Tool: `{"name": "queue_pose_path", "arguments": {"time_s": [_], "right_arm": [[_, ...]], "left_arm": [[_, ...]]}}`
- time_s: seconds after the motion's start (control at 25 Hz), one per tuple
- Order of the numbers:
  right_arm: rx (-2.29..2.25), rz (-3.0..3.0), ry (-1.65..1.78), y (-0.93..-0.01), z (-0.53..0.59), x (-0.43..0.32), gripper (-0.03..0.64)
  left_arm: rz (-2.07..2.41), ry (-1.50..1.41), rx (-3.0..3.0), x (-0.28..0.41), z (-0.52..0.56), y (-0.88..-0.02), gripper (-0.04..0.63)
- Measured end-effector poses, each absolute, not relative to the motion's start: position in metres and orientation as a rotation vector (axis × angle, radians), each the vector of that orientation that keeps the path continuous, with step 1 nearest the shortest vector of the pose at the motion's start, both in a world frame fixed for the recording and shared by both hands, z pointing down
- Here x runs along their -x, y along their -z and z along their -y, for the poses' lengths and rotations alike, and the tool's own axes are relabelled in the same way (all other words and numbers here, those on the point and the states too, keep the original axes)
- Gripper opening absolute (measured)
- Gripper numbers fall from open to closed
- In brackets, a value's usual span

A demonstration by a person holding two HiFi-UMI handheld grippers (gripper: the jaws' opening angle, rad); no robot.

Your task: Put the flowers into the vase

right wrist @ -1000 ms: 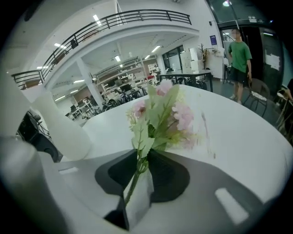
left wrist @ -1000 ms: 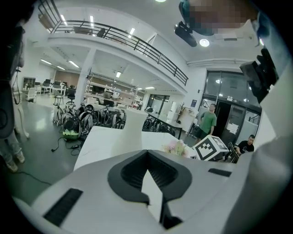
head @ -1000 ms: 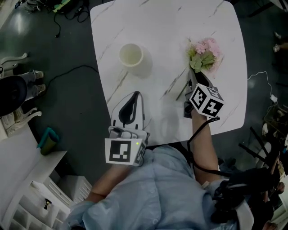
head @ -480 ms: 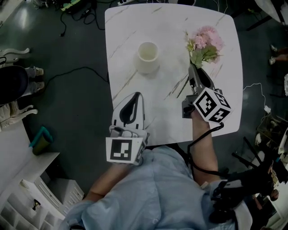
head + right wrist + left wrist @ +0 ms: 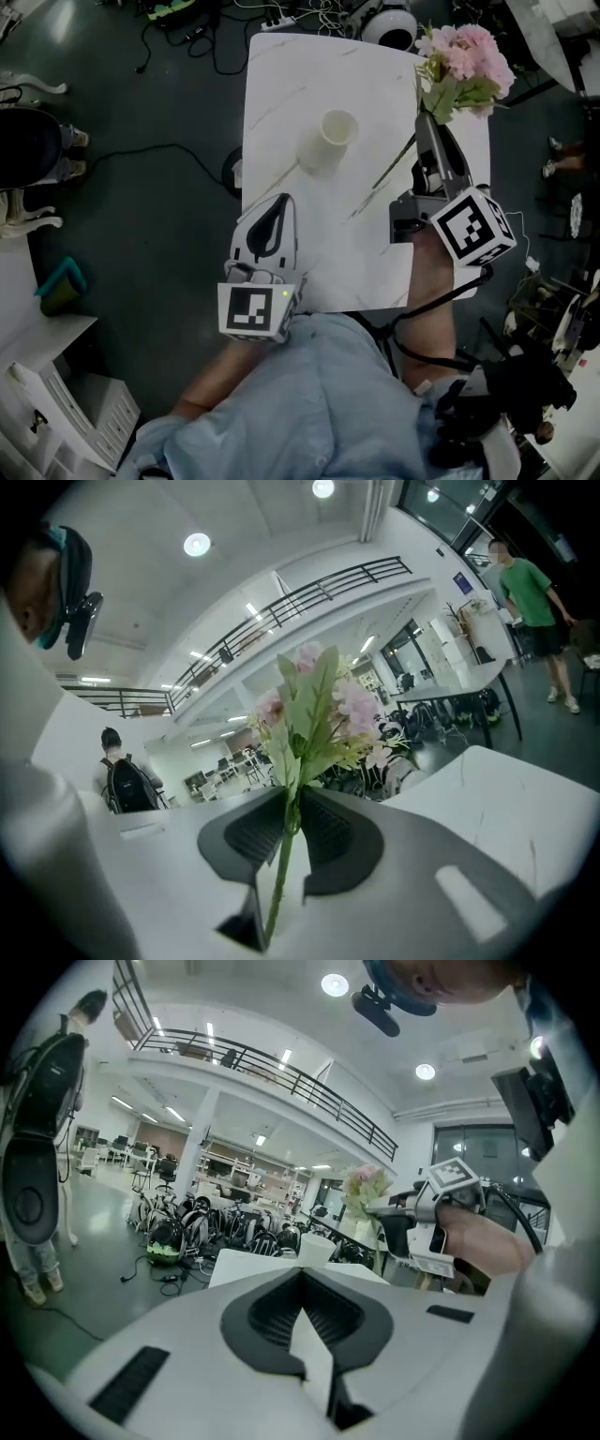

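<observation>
The pink flowers (image 5: 469, 61) with green leaves hang in the air over the table's far right corner. My right gripper (image 5: 433, 131) is shut on their stem, whose lower end (image 5: 394, 167) trails down toward the table. In the right gripper view the stem (image 5: 286, 846) runs up between the closed jaws to the blooms (image 5: 314, 710). The cream vase (image 5: 337, 131) stands upright on the white marble table (image 5: 281, 84), left of the flowers. My left gripper (image 5: 279, 202) is shut and empty over the table's near edge. The left gripper view shows the vase (image 5: 315, 1249) ahead and the flowers (image 5: 366, 1185) to its right.
Cables (image 5: 187, 37) and a round white device (image 5: 389, 23) lie on the dark floor beyond the table. A white shelf unit (image 5: 47, 403) and a teal object (image 5: 58, 286) are at the left. A person in green (image 5: 525, 592) stands far off at the right.
My right gripper closed on the stem and lifted the flowers off the table, up and away toward the far right corner. The left gripper barely shifted.
</observation>
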State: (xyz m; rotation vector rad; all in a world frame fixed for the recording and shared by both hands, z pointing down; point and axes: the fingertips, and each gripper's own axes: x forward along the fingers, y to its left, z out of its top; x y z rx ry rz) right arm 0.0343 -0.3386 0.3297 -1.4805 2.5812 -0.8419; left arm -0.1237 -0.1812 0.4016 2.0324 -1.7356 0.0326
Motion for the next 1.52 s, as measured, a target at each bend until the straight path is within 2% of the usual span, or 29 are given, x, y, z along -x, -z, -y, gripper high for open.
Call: {"name": "queue_pose_path", "arguments": {"time_s": [0.24, 0.72, 1.12, 1.52], "right_arm": [[1.339, -2.665, 0.690, -0.268, 0.341, 0.023, 0.049], [1.144, -2.677, 0.471, -0.222, 0.333, 0.060, 0.049], [1.079, -2.788, 0.324, -0.274, 0.314, 0.085, 0.054], [1.046, -2.897, 0.162, -0.303, 0.291, 0.084, 0.063]], "left_arm": [[1.783, 0.011, -1.997, 0.159, 0.173, -0.387, 0.005], [1.838, 0.040, -1.931, 0.174, 0.153, -0.391, 0.003], [1.860, 0.003, -1.886, 0.194, 0.156, -0.403, 0.003], [1.806, -0.018, -1.927, 0.182, 0.166, -0.406, 0.004]]}}
